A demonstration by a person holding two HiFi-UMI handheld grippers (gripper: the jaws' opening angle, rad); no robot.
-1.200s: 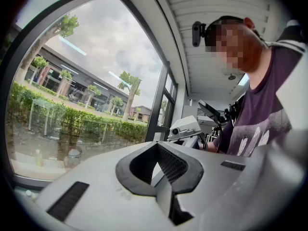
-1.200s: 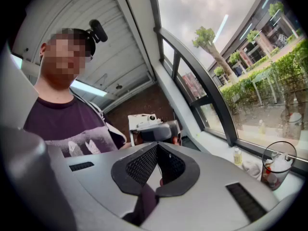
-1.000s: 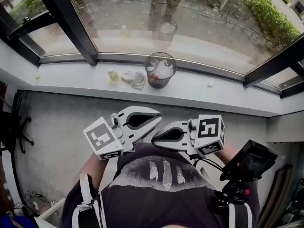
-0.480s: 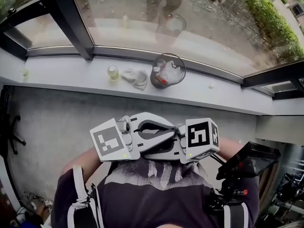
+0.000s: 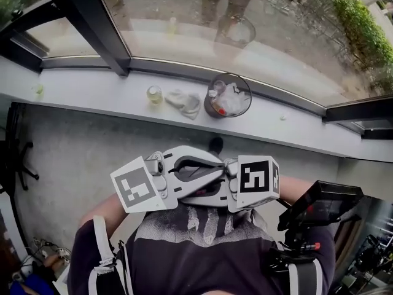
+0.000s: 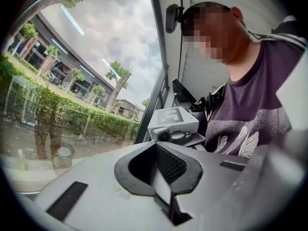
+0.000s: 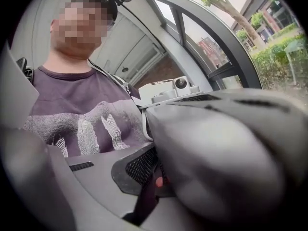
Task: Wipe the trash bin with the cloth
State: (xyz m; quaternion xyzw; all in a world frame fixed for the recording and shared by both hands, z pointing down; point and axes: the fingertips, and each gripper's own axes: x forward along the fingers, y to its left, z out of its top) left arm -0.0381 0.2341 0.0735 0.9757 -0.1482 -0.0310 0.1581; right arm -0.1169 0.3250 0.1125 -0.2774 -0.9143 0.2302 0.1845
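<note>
On ledge (image 5: 92, 94), at 12 o'clock from person: small bottle (image 5: 154, 94); cloth (image 5: 184, 102) just beside it at its 3 o'clock; trash bin (image 5: 227, 97) near cloth's 3 o'clock, scraps inside.

At chest: left tool (image 5: 220, 171) jaws pressed together, nothing between. Then right tool (image 5: 184, 196), likewise closed and empty. Both crossed close together, well apart from ledge.

Risks, judged:
- closed jaws would shove cloth instead of pinching it
- reach could clip small bottle and topple it
- trash bin looks light, so unbraced wipe may slide or tip it and spill scraps
</note>
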